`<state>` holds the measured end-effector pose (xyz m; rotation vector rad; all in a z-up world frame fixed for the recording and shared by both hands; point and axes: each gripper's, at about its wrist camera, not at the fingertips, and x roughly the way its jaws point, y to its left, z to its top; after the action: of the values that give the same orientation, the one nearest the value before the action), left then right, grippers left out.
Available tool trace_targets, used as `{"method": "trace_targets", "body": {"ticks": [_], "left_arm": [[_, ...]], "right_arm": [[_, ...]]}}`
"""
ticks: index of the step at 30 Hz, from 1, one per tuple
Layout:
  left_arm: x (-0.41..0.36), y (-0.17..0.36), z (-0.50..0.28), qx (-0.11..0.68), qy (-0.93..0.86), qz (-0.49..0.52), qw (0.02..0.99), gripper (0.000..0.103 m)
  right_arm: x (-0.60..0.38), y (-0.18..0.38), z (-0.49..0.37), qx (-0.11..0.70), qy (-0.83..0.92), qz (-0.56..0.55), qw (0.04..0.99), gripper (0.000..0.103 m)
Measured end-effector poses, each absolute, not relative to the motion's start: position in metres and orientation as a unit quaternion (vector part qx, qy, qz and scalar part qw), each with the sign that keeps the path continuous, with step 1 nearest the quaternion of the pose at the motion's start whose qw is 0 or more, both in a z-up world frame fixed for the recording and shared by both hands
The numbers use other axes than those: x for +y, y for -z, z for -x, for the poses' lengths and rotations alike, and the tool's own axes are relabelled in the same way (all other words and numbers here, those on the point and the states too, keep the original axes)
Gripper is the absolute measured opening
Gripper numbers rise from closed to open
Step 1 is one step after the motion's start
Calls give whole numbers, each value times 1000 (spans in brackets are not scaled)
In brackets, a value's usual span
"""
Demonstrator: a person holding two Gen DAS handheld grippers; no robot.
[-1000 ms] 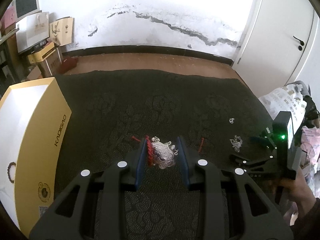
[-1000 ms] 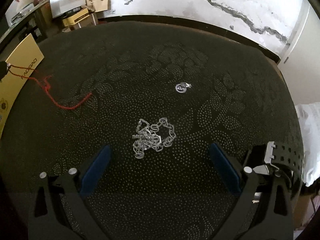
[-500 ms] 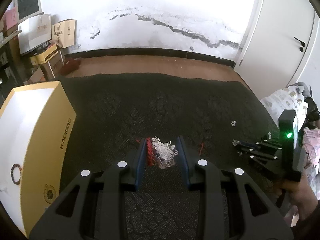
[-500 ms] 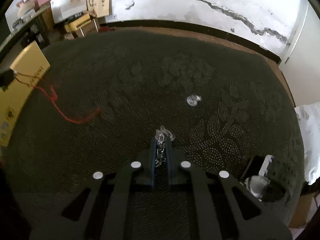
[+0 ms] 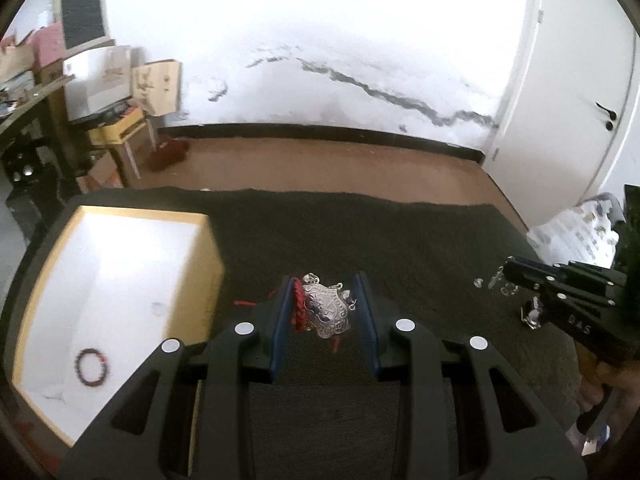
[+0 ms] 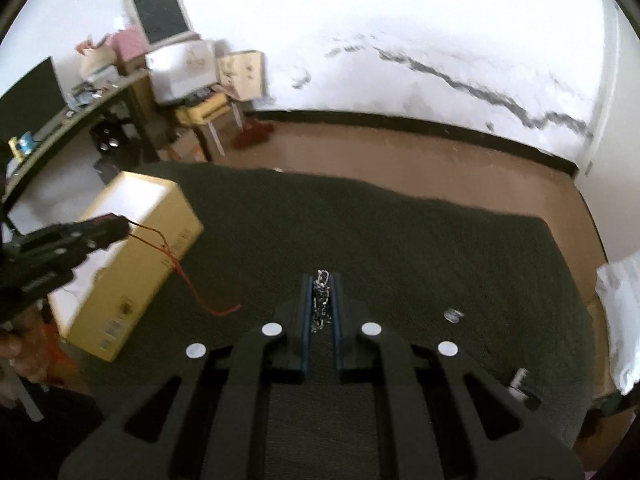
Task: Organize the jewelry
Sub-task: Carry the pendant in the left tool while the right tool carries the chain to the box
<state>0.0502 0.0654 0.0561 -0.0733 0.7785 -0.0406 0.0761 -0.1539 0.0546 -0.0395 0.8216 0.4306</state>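
Observation:
My left gripper [image 5: 322,300] is shut on a silver shield-shaped pendant [image 5: 326,310] with a red cord [image 5: 298,308], held above the dark cloth. Its cord [image 6: 188,280] trails down in the right wrist view, where the left gripper [image 6: 120,226] sits in front of the box. My right gripper [image 6: 321,288] is shut on a silver chain [image 6: 320,300], lifted off the cloth; the chain [image 5: 532,312] dangles from it in the left wrist view. The open yellow box [image 5: 116,300] with a white inside holds a dark bead bracelet [image 5: 91,366]. A small silver ring [image 6: 453,314] lies on the cloth.
The dark patterned cloth [image 5: 400,240] covers the table. A white patterned bag [image 5: 576,228] lies at the right edge. Shelves with boxes and a monitor [image 6: 160,12] stand at the back left. A white door [image 5: 580,80] is at the right.
My right gripper closed on the silver chain and lifted it off the cloth. Both grippers rose and tilted up, and the left one moved nearer the yellow box with the pendant.

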Motion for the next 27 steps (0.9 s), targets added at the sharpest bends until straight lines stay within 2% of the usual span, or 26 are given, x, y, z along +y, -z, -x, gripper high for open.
{"method": "trace_targets", "body": {"ticks": [16, 23, 27], "left_arm": [[209, -141, 10, 325, -125, 31, 937, 31], [262, -116, 15, 339, -174, 54, 923, 31], [274, -73, 6, 372, -183, 71, 907, 31]], "right_arm": [[13, -84, -61, 378, -316, 39, 869, 9], [62, -73, -61, 385, -337, 50, 857, 9], [79, -62, -64, 392, -340, 59, 852, 9]]}}
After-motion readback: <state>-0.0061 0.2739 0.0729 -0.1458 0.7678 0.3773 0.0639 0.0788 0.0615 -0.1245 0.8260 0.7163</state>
